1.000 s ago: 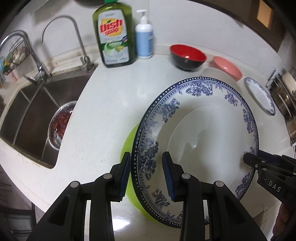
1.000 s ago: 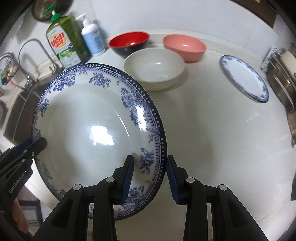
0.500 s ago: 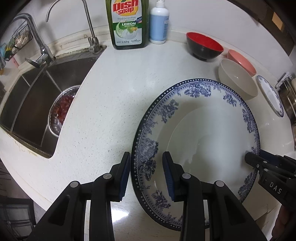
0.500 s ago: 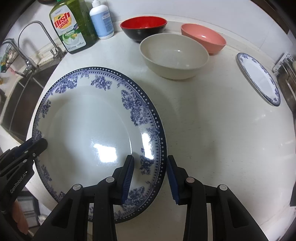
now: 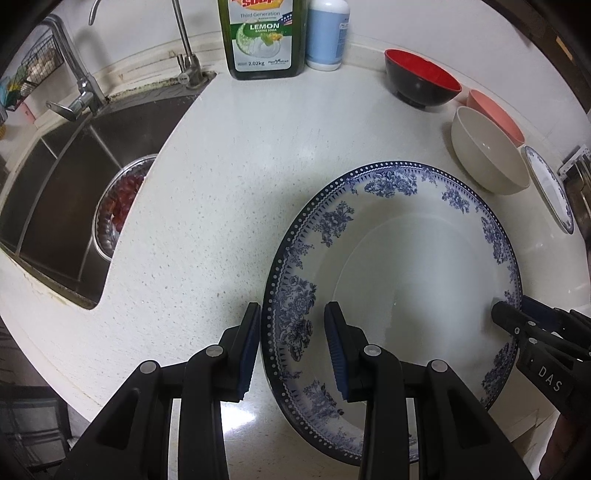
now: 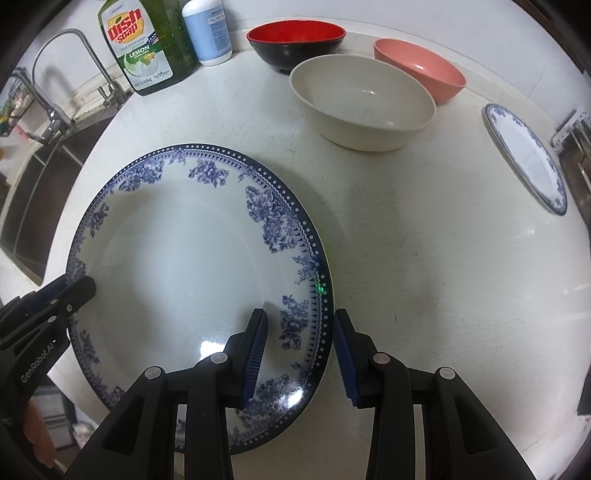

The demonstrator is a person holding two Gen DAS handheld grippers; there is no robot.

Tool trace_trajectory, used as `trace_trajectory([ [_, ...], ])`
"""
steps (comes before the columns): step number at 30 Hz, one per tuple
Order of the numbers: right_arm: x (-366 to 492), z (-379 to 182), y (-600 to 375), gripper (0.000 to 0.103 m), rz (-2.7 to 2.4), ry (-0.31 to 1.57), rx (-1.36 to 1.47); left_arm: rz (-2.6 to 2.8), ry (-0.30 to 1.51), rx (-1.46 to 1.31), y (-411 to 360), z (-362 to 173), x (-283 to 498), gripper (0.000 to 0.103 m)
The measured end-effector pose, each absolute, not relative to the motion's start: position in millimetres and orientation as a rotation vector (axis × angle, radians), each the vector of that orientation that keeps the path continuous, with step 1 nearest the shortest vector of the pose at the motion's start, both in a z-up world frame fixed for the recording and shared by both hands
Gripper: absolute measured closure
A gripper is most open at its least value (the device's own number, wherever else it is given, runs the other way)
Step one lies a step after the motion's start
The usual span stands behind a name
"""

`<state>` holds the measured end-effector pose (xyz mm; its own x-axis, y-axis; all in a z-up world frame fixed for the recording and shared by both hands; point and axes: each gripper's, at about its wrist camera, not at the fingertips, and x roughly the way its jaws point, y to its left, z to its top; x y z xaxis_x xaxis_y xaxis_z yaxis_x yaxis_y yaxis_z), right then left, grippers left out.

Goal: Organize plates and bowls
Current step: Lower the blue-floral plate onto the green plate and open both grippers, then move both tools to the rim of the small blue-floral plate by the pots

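Note:
A large white plate with a blue floral rim (image 5: pixel 406 277) (image 6: pixel 184 258) hangs low over the white counter, held by both grippers. My left gripper (image 5: pixel 292 314) is shut on the plate's left rim, one pad outside and one inside. My right gripper (image 6: pixel 300 321) is shut on the opposite rim; it shows at the right in the left wrist view (image 5: pixel 517 317). Behind stand a red-and-black bowl (image 6: pixel 295 40), a cream bowl (image 6: pixel 362 103) and a pink bowl (image 6: pixel 421 70). A small blue-rimmed plate (image 6: pixel 524 155) lies at the right.
A steel sink (image 5: pixel 55 192) with a metal colander of red pieces (image 5: pixel 118 206) lies to the left, with taps behind it. A green dish soap bottle (image 5: pixel 264 37) and a white-blue pump bottle (image 5: pixel 327 33) stand by the back wall. A metal rack (image 6: pixel 572 147) shows at the right edge.
Both grippers sank toward the counter with the plate between them. A green bowl seen under the plate's left edge one second ago is out of sight now.

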<state>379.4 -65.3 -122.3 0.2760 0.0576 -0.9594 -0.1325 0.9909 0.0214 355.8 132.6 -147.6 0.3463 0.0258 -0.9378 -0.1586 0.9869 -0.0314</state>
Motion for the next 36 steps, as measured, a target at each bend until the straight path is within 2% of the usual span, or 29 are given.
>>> trace_trajectory([
  [10,380.5,-122.4,-60.0,0.064,0.131,1.275,-0.096,0.138,1.211,-0.113,133.4,-147.8,357.3,0.066],
  [11,380.7,-122.5,-60.2,0.063,0.133,1.274,-0.095,0.139,1.213,-0.112,133.8,-147.8,357.1,0.064],
  [13,381.1,-122.8,-61.0,0.056,0.141,1.275,-0.088,0.142,1.21,-0.115,134.5,-146.5,356.7,0.061],
  [16,380.7,-121.7,-61.9,0.054,0.144,1.267,-0.084,0.148,1.196,-0.103,133.9,-142.7,355.9,0.056],
  [20,379.9,-115.5,-64.1,0.052,0.146,1.239,-0.079,0.136,1.163,-0.096,131.0,-133.1,355.9,0.044],
  [22,380.0,-110.3,-66.0,0.047,0.147,1.22,-0.07,0.131,1.141,-0.086,127.8,-126.7,356.4,0.041],
  [32,375.1,-82.8,-85.6,0.037,0.099,1.124,-0.018,0.035,1.033,-0.015,102.6,-92.6,370.5,0.017],
  [36,371.3,-73.0,-99.1,0.034,0.05,1.09,0.013,-0.02,0.978,0.035,82.9,-78.0,377.4,0.014],
])
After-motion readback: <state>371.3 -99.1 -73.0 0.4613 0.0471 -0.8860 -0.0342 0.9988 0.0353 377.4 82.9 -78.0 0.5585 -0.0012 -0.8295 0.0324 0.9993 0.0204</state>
